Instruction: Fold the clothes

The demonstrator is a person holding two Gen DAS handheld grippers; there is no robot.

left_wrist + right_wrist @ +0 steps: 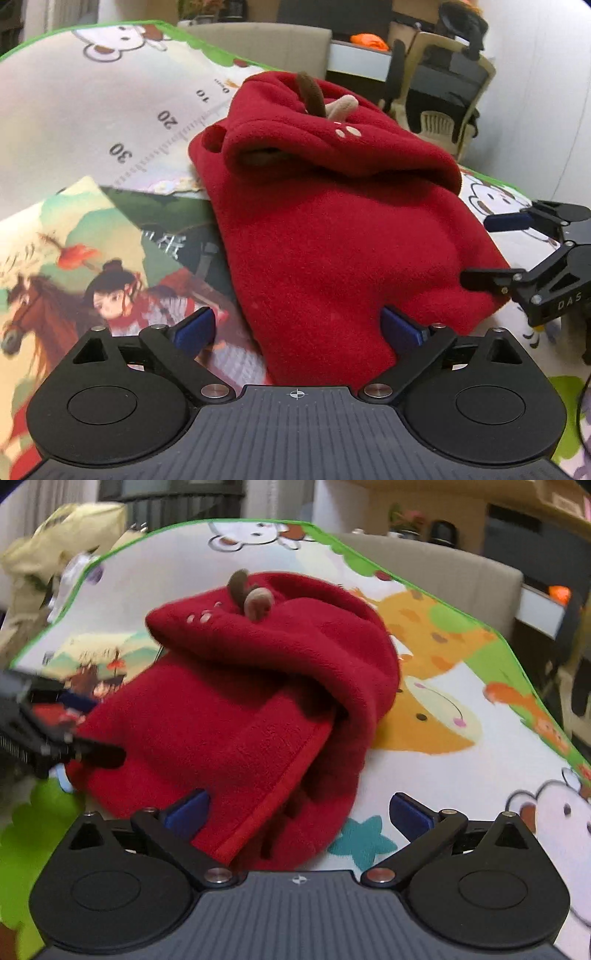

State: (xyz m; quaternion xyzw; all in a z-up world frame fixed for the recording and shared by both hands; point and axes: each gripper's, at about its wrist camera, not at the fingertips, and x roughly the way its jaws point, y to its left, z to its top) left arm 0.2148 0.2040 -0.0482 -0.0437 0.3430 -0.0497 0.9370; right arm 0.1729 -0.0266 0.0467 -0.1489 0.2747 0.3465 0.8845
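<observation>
A red fleece garment (332,229) lies in a soft heap in the middle of both pictures. It rests on a cartoon mat (92,122) with a green edge, printed with bears and a ruler with numbers. The top of the garment is folded over into a thick roll, and two little stuffed horns (317,98) (one brown, one tan) stick up from it. In the right wrist view a flat hem edge (273,786) runs down toward the bottom of the frame.

The left gripper (299,328) sits at the bottom of its picture with its blue-padded fingers (195,328) spread wide. The near end of the garment lies between them, but they are not pinching it. Under its left finger lies a picture book (74,258) showing a child and a horse, partly tucked under the garment.

The right gripper (299,812) also has its fingers wide apart, with the garment's near corner between them and nothing held. It shows at the right edge of the left wrist view too, one dark finger (480,278) touching the red fabric.

Chairs (443,92) stand blurry in the upper right background.
</observation>
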